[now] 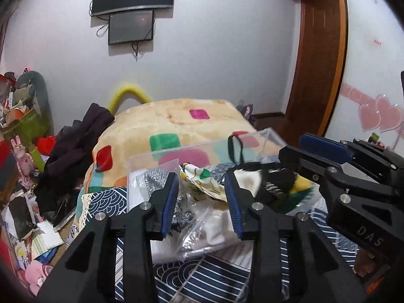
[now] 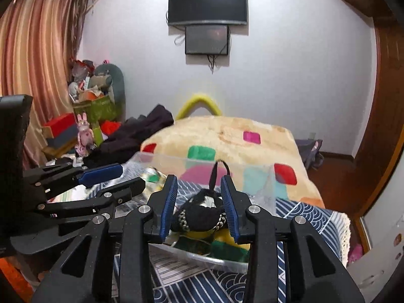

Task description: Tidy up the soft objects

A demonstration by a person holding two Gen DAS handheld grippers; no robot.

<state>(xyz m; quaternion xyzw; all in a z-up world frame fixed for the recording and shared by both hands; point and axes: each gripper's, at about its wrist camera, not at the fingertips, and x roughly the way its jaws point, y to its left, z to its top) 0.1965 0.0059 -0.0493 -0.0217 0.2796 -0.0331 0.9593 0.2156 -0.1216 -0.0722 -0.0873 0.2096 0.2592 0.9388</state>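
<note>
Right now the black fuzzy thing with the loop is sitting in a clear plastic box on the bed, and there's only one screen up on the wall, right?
Nearly. The black fuzzy item with the loop does sit in the clear plastic box on the bed, but the wall holds two screens: a large TV and a smaller screen right below it. The right wrist view shows both.

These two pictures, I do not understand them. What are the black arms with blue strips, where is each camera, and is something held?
They are two hand-held grippers, each with a camera looking along its fingers. One picture is from the left gripper, the other from the right gripper; each also sees its neighbour at the side. Below them a clear plastic box stands on a blue patterned cloth, with a cream blanket behind. The box holds soft things. A black knitted item with a loop lies between the right gripper's fingers, a patterned cloth piece between the left's. Both jaws look open, seemingly gripping nothing.
</note>
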